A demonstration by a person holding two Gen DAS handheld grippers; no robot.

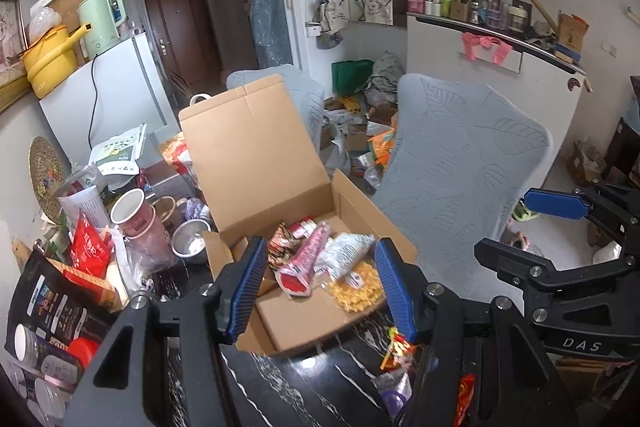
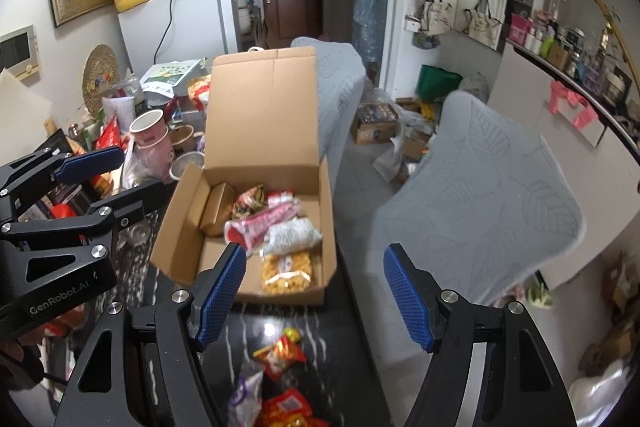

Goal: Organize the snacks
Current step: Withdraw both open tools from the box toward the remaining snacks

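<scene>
My left gripper [image 1: 322,287] and right gripper [image 2: 314,291] both stand with jaws apart, nothing between the pads. The open cardboard box [image 2: 188,227] sits at 12 o'clock; inside, the pink snack packet [image 2: 264,221] lies with long axis running 8-to-2 o'clock

The right gripper [image 2: 316,291], its blue ridged pads apart with nothing between them, hangs above a black marble-patterned table [image 2: 320,323]. Beyond sits an open brown cardboard box [image 2: 264,131] holding a pink tube-shaped packet [image 2: 264,221], a white patterned packet [image 2: 294,235] and a clear bag of yellow snacks [image 2: 286,273]. Red-orange wrapped snacks [image 2: 280,353] lie loose on the table. The left gripper [image 2: 60,187] shows at left.
</scene>
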